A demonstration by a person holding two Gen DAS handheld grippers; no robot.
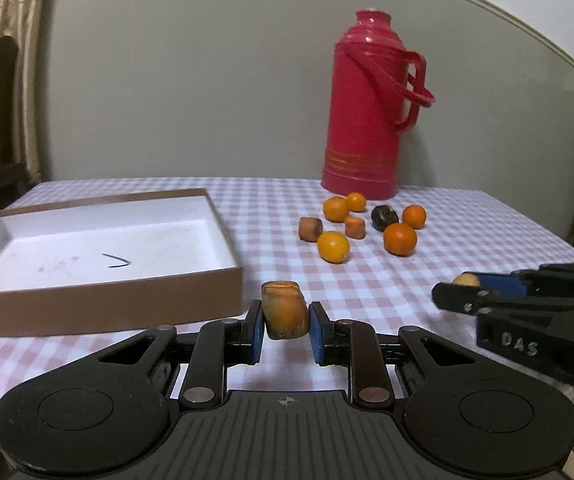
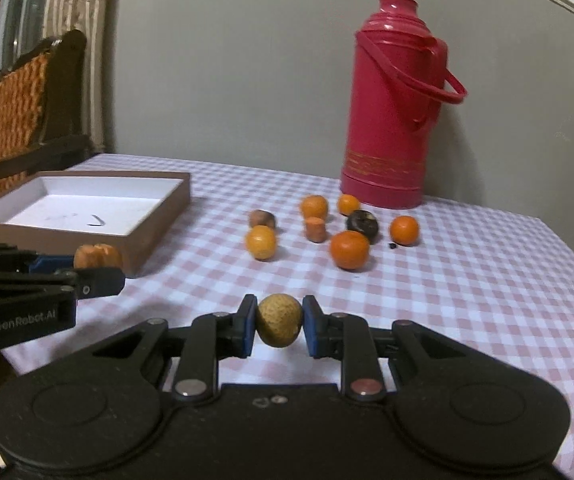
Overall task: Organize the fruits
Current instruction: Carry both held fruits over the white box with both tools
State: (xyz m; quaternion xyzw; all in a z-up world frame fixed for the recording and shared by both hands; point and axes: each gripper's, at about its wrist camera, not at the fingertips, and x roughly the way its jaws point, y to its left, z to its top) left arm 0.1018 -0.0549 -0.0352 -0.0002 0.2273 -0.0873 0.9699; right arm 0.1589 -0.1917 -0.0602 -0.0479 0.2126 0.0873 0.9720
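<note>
Nearest to us, the left claw (image 1: 286,320) is clamped on a stubby orange-brown fruit piece (image 1: 285,314), with both blue pads (image 1: 256,334) pressed against its sides and the piece raised clear of the worktop (image 1: 467,280). The right claw (image 2: 279,322) is likewise closed, gripping a small round tan fruit (image 2: 279,320) between its pads, also off the cloth. In the left wrist view the right claw enters from the right edge, level with the left claw and apart from it; in the right wrist view the left claw enters from the left edge with its fruit piece just in front of the box corner. Beyond the left claw, on the left side of the worktop, we see an open shallow box (image 1: 135,300) with brown walls and a white floor that carries a dark pen mark (image 1: 116,261); no fruit lies in it. The worktop is covered by a pink-and-white checked cloth. Further back and to the right of the box, well apart from it, lies a loose cluster of fruit: five orange round fruits (image 1: 333,246), two short orange-brown pieces (image 1: 310,228) and one dark round fruit (image 1: 384,216). Just behind this cluster a tall red flask (image 1: 367,120) with a carry handle stands upright near the grey wall (image 1: 187,80). A wicker chair back (image 2: 15,104) shows at the far left.
</note>
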